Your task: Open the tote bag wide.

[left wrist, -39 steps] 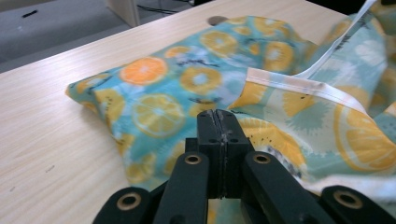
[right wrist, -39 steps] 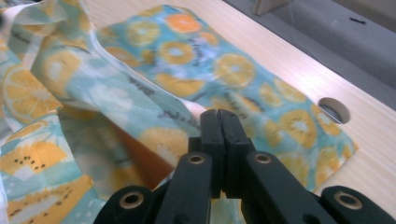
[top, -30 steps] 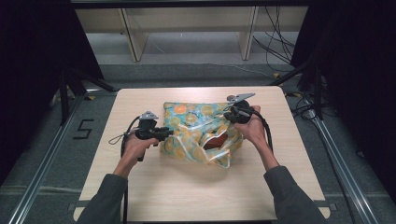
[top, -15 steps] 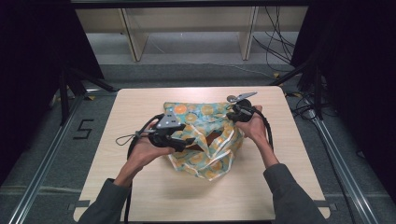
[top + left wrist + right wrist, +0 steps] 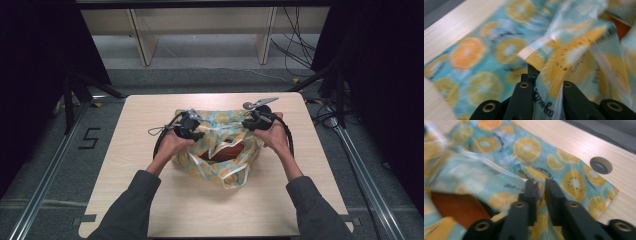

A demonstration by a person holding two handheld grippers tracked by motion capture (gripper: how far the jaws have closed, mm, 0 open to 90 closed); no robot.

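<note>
The pale wooden worktop carries little besides the bag, and a round hole is cut through its surface near the bag's far corner; beyond the worktop stand light wooden shelf legs and loose cables on the grey floor. A thin plastic bag printed with orange and lemon slices on turquoise lies at the middle of the worktop, its mouth pulled apart so that something reddish-brown shows inside (what it is cannot be made out). One handle loop trails toward the near edge. The film is crumpled and partly see-through where it is stretched. Both forearms in dark grey sleeves reach in from the near side. The left tongs sit at the bag's left rim, and in the left gripper view the left tongs are closed on a fold of the bag. The right tongs are at the bag's right rim; in the right gripper view the right tongs are nearly closed, pinching the bag's edge.
</note>
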